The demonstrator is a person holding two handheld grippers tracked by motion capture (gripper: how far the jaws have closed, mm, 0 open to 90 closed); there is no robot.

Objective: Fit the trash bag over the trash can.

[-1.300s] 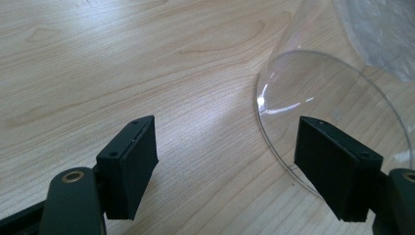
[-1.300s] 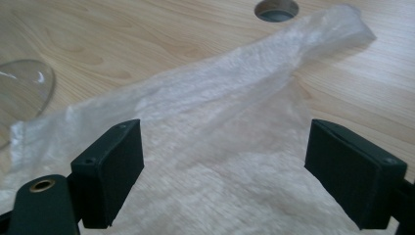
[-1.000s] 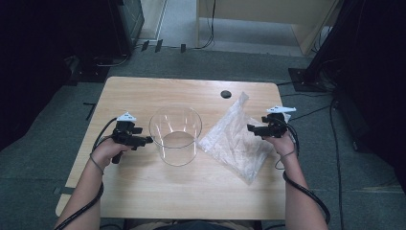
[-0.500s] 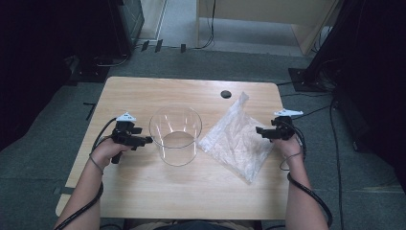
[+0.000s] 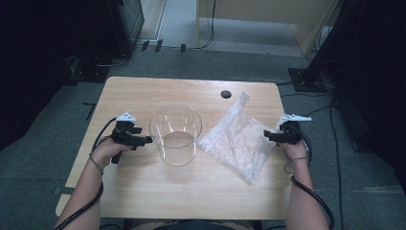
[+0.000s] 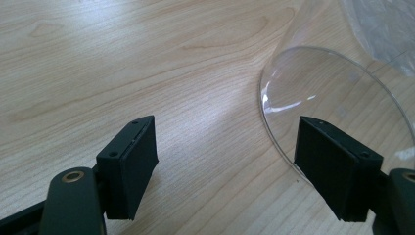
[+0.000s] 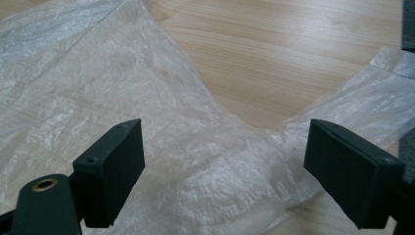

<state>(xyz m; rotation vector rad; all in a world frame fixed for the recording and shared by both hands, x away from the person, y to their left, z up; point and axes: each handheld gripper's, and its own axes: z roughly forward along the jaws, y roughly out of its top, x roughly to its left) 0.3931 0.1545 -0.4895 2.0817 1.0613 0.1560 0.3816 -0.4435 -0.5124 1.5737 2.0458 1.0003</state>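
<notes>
While both tongs stand released, the right tongs (image 5: pixel 269 136) sit nearest the crinkled clear plastic bag (image 5: pixel 237 141), whose long axis runs diagonally toward the desk's (image 5: pixel 143 191) far right corner.

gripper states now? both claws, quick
Left claw: open, empty, beside the clear bowl.
Right claw: open, holding nothing, over the plastic bag.

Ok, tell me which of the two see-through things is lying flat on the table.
The crumpled plastic bag, beside the right gripper. The clear round container in the middle stands upright instead, next to the left gripper.
</notes>
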